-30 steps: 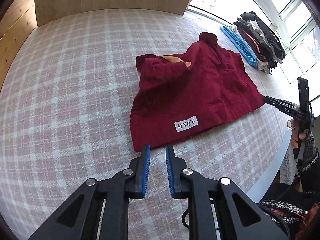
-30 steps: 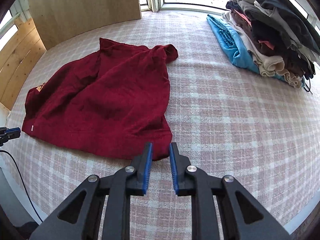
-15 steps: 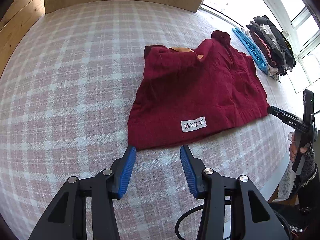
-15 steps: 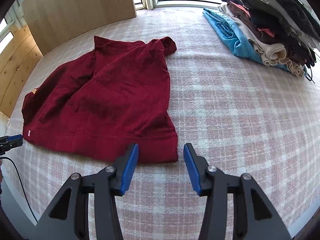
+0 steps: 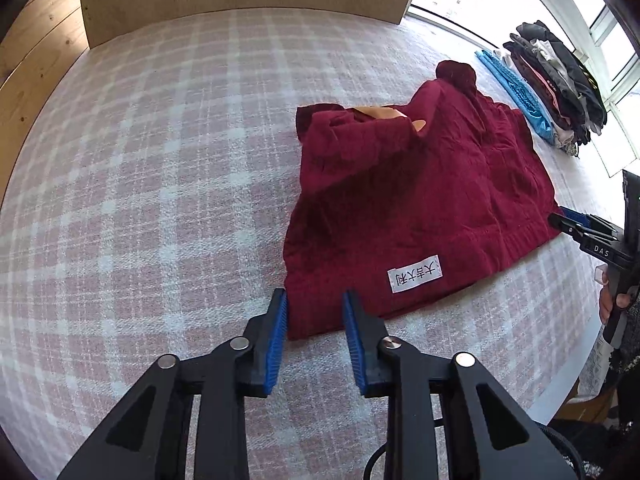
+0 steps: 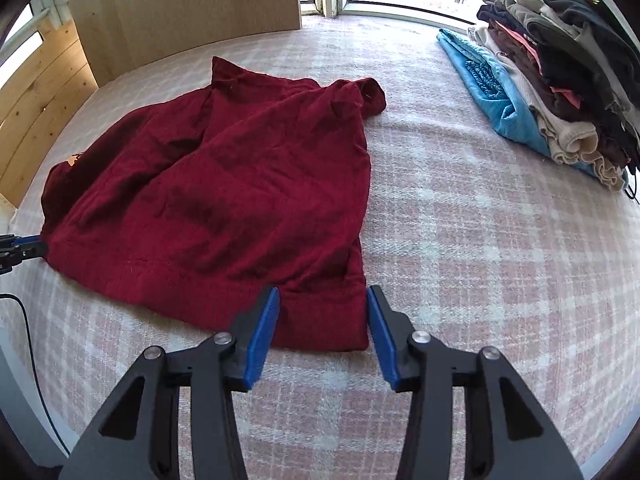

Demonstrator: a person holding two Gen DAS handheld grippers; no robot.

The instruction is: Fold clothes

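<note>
A dark red sweater lies spread and a little rumpled on the pink plaid surface, hem towards me, with a white label near the hem. My left gripper is open, its jaws straddling the hem's left corner. In the right wrist view the sweater fills the left half. My right gripper is open wide around the hem's right corner. Each gripper shows at the edge of the other's view, right and left.
A stack of folded clothes sits at the far right by the window, also in the left wrist view. Wooden panels stand along the back and left. The surface's front edge runs just below the grippers.
Both grippers went from nearly shut to open. They moved forward so that their jaws now sit around the two hem corners of the sweater.
</note>
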